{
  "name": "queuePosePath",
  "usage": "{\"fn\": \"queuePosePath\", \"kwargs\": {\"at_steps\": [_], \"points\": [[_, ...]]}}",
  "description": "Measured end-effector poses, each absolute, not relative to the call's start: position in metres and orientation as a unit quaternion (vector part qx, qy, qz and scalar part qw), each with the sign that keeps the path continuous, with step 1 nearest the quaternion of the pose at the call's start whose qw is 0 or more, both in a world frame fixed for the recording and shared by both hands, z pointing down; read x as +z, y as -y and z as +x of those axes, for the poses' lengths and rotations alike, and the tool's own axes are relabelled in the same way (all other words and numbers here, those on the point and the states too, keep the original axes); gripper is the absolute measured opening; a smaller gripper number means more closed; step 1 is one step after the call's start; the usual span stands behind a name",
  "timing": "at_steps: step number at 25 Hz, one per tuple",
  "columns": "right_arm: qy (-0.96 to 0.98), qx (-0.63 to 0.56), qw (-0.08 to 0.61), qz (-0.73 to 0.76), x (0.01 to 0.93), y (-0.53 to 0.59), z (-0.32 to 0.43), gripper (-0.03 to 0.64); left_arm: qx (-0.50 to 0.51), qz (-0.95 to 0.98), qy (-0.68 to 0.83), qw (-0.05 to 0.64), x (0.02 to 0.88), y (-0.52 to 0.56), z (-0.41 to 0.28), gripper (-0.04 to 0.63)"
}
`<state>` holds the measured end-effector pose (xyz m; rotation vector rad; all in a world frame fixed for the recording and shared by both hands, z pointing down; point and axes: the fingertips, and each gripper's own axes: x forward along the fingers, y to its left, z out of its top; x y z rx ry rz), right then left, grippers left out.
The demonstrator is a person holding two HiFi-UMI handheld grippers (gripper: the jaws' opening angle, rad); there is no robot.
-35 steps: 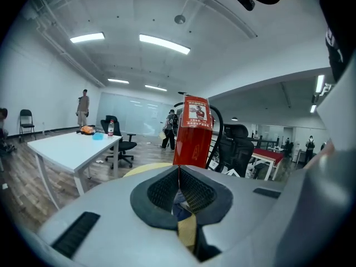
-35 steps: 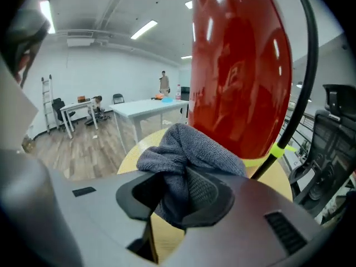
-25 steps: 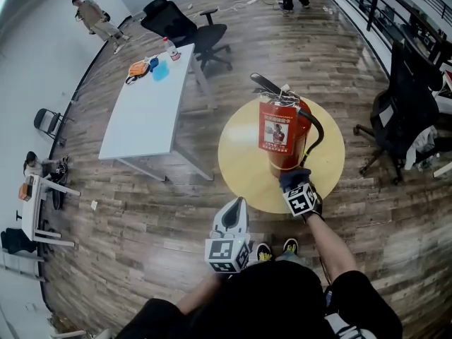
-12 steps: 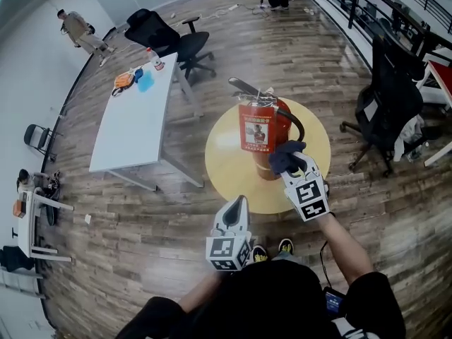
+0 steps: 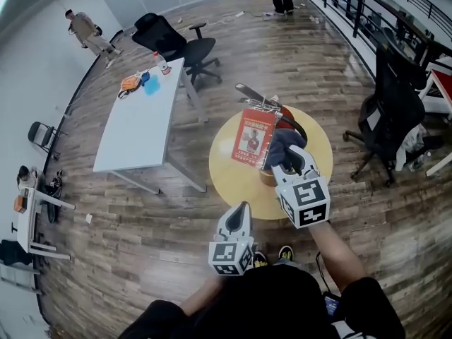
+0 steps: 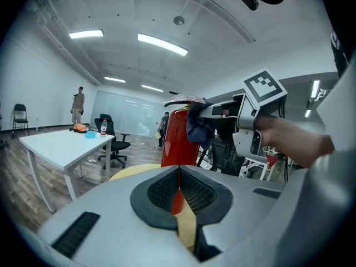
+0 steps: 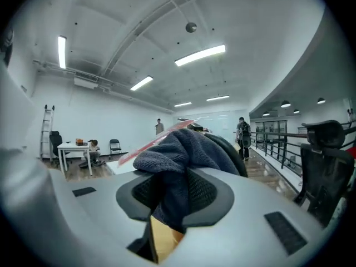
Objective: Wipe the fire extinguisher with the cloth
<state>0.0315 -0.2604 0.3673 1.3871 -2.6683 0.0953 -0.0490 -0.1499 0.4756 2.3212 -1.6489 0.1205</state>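
This is a large open-plan office or studio space. The wood-plank floor (image 5: 141,217) runs wide and mostly bare, with furniture scattered well apart. A long white counter (image 5: 134,129) carries a water bottle (image 5: 162,63) and an orange item (image 5: 131,83), with a black swivel chair (image 5: 176,44) at its far end. A second black office chair (image 5: 395,111) stands at the right, near a black railing (image 5: 353,6). A folding chair (image 5: 39,134) stands by the plain white wall, near a small white desk (image 5: 32,217). Overhead, strip lights (image 6: 161,44) line a high white ceiling. A glazed partition (image 6: 119,107) closes the far end, a ladder (image 7: 45,129) leans against a wall, and a person (image 5: 88,28) stands in the distance.
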Motion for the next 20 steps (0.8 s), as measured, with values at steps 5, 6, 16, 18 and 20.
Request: {"fn": "queuePosePath", "kwargs": {"at_steps": [5, 6, 16, 18, 20], "points": [[0.890, 0.121, 0.061, 0.436, 0.405, 0.262, -0.006, 0.109, 0.036, 0.792, 0.590, 0.152, 0.475, 0.145, -0.064, 0.023], [0.887, 0.138, 0.064, 0.435, 0.418, 0.263, -0.008, 0.109, 0.035, 0.790, 0.593, 0.153, 0.476, 0.144, -0.066, 0.023], [0.850, 0.181, 0.233, 0.437, 0.631, 0.268, -0.007, 0.109, 0.048, 0.766, 0.621, 0.159, 0.487, 0.128, -0.090, 0.023], [0.839, 0.188, 0.272, 0.432, 0.667, 0.266, -0.001, 0.109, 0.051, 0.763, 0.625, 0.159, 0.489, 0.126, -0.093, 0.023], [0.831, 0.189, 0.289, 0.435, 0.686, 0.268, 0.013, 0.109, 0.053, 0.762, 0.625, 0.159, 0.489, 0.127, -0.095, 0.023]]}}
